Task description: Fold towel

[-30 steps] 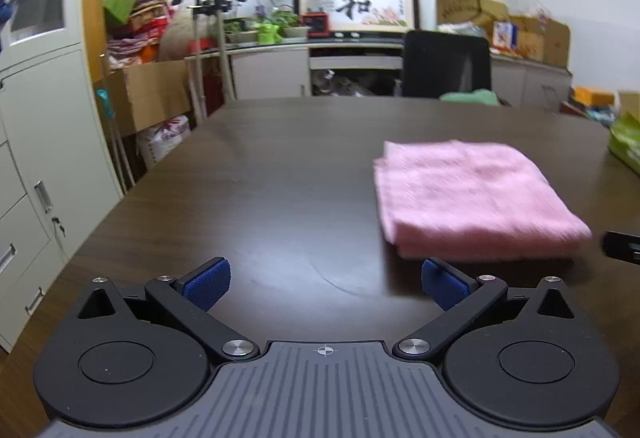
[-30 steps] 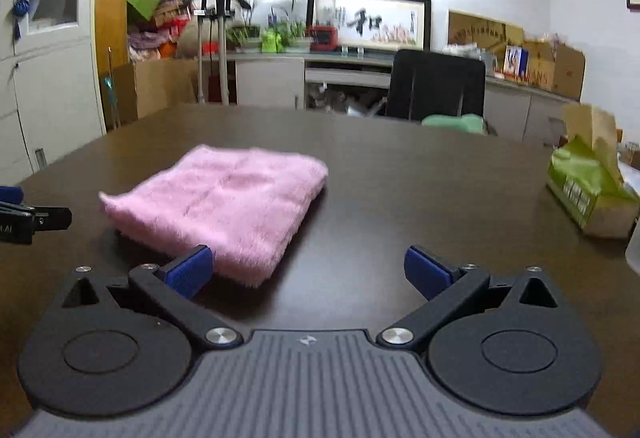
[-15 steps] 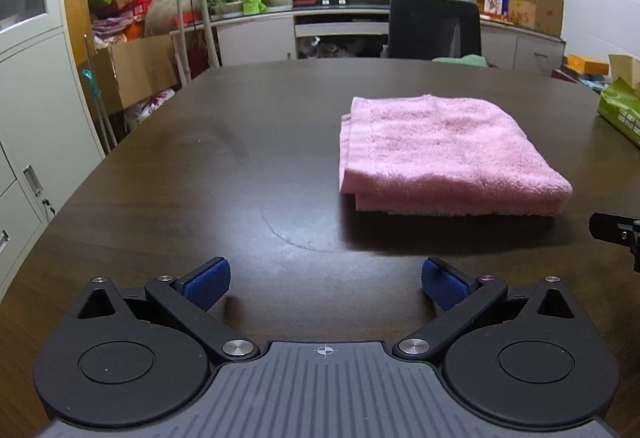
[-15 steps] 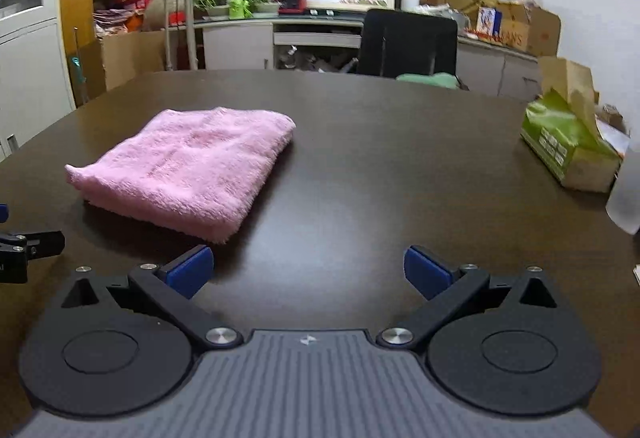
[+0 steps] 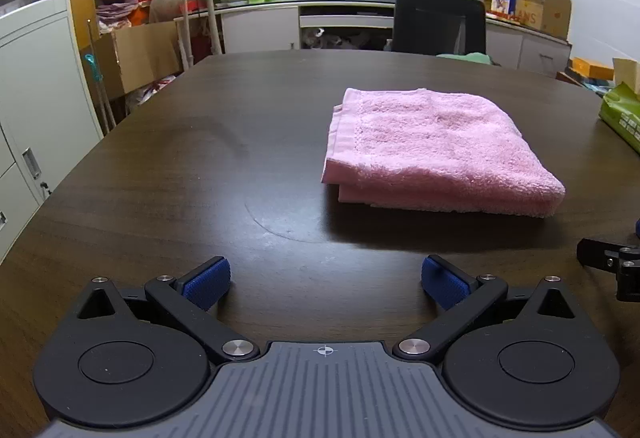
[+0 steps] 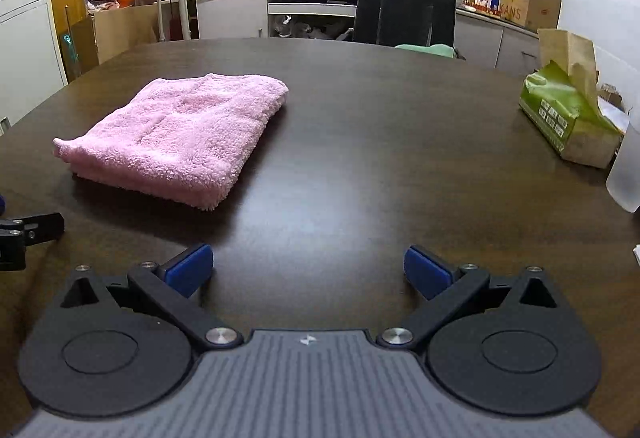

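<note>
A pink towel point(image 5: 432, 149) lies folded into a thick rectangle on the dark wooden table point(image 5: 224, 157). In the left wrist view it sits ahead and to the right of my left gripper point(image 5: 326, 280), which is open with nothing between its blue pads. In the right wrist view the same towel point(image 6: 180, 133) lies ahead and to the left of my right gripper point(image 6: 308, 270), also open and holding nothing. Both grippers hover over bare table, well short of the towel. Each gripper's tip shows at the edge of the other's view.
A green tissue pack point(image 6: 568, 113) and a frosted cup point(image 6: 630, 173) stand at the table's right side. A black office chair point(image 5: 440, 23) is at the far edge. Grey cabinets point(image 5: 36, 85), cardboard boxes and clutter line the walls.
Both grippers have drawn back from the towel and tilted down a little; the towel now lies farther from the fingers. Jaws stay open and the towel has not moved.
</note>
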